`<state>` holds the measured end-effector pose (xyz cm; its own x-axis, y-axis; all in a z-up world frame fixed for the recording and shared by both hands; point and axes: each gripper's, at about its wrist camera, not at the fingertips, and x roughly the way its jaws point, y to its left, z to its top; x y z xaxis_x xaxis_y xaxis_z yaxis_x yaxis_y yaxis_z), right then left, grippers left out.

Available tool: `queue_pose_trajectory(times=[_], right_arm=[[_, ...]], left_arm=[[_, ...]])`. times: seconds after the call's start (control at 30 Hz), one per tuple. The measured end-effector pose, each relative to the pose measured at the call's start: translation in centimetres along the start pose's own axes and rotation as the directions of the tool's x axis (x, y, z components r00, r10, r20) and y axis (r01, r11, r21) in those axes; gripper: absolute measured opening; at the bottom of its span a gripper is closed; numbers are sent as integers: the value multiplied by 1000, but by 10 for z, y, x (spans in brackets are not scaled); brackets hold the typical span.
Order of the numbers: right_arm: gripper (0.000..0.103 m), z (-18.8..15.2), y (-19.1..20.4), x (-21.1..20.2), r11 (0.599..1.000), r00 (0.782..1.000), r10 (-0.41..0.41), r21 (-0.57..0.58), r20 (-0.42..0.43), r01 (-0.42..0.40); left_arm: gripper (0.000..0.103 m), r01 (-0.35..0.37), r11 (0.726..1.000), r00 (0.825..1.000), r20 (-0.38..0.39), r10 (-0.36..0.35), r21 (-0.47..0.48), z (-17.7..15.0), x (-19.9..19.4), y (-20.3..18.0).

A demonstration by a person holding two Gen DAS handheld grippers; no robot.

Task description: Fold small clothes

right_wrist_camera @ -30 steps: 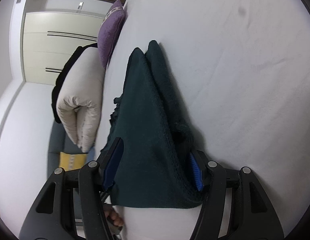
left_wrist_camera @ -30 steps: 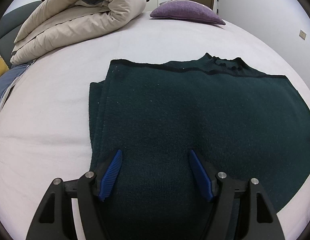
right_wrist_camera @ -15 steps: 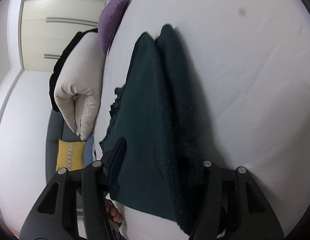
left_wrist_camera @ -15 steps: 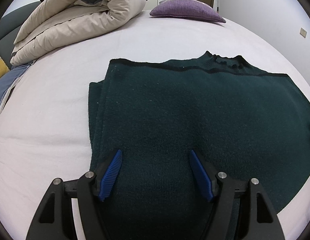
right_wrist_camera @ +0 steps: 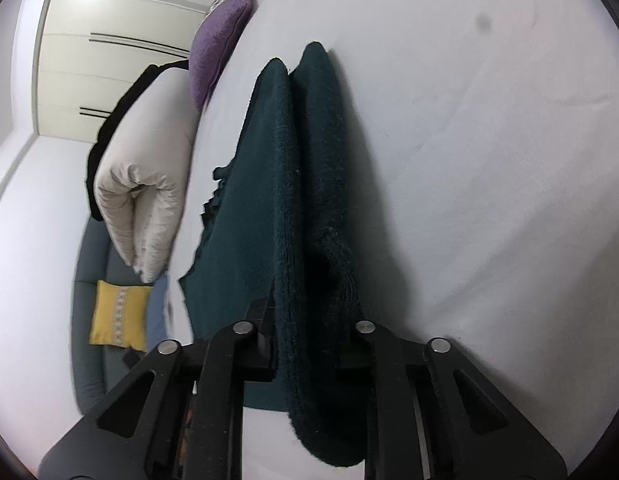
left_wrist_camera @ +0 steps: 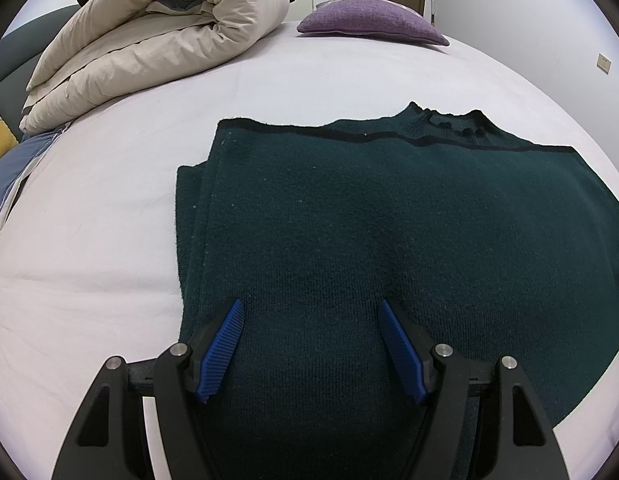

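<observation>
On the bed (left_wrist_camera: 109,208), left gripper (left_wrist_camera: 309,344) gapes over sweater (left_wrist_camera: 389,220); right gripper (right_wrist_camera: 309,344) pinches its edge

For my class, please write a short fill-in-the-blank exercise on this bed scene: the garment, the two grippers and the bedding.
1. The dark green sweater lies on a ____ bed sheet.
2. The left gripper, over the sweater, has its jaws ____.
3. The right gripper is ____ on the sweater's edge.
4. The pillow beyond the sweater is ____.

Missing words: white; open; shut; purple
</observation>
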<state>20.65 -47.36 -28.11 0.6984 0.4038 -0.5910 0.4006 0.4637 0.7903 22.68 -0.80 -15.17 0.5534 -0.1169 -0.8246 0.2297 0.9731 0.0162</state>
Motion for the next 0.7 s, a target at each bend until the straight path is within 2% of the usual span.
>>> queue_pose_trajectory(times=[0.27,0.7], right_arm=[[12,-5,33,1,982,988,-142,-115,65,148],[12,-12,79,4,928,954,-271,-228,124,294]], left_arm=[[72,11,1000,1000,4,-11,4,0,1,1],[72,60,998,998,6,-60,-7,0,-1,7]])
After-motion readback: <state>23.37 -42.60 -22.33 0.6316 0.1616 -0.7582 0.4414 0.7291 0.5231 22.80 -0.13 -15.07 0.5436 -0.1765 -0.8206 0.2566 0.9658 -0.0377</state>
